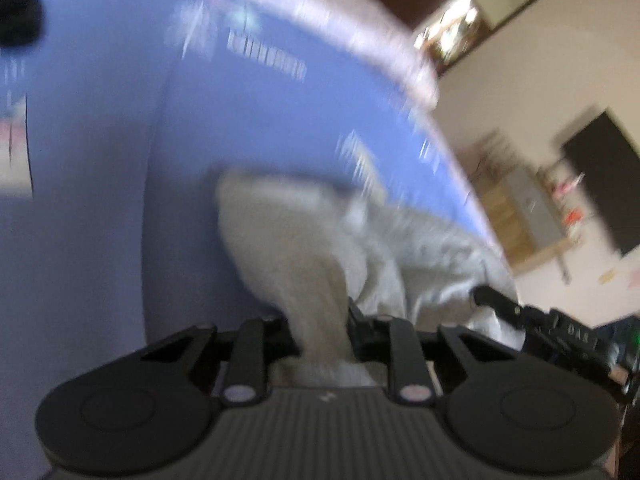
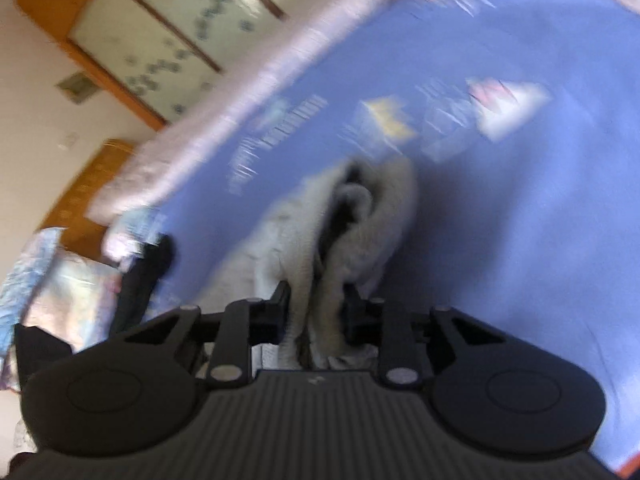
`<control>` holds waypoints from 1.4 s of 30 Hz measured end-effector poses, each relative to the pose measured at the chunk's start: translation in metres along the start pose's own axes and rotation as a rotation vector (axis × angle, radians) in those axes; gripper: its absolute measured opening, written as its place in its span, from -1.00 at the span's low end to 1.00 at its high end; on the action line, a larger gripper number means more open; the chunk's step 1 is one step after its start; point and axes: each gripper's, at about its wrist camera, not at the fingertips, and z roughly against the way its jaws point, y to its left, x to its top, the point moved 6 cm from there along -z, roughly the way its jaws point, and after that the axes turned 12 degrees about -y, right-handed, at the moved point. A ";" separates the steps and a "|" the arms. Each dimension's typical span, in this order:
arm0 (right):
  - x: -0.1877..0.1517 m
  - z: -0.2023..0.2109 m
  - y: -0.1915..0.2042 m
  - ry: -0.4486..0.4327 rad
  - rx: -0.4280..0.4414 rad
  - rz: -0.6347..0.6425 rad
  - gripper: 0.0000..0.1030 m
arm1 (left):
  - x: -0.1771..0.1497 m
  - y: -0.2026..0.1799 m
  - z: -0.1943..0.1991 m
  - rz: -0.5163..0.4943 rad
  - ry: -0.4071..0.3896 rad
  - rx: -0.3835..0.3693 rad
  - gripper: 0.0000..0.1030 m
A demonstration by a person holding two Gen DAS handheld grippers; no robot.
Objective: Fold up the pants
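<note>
Blue printed bedding [image 2: 520, 220] with a pale pink border covers the bed, and the grey pants [image 2: 320, 224] lie bunched near its edge. Left gripper [image 1: 318, 326] and right gripper [image 2: 314, 306] are each clamped tight on a fold of that cloth.

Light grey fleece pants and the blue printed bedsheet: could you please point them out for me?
Light grey fleece pants [image 1: 280, 240]: left wrist view, on the bunched leg fabric.
Blue printed bedsheet [image 2: 520, 220]: right wrist view, on a bare stretch right of the pants.
</note>
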 end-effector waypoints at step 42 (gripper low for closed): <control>-0.106 -0.058 0.071 0.091 -0.171 0.261 0.15 | -0.020 0.078 0.092 -0.213 -0.198 0.479 0.22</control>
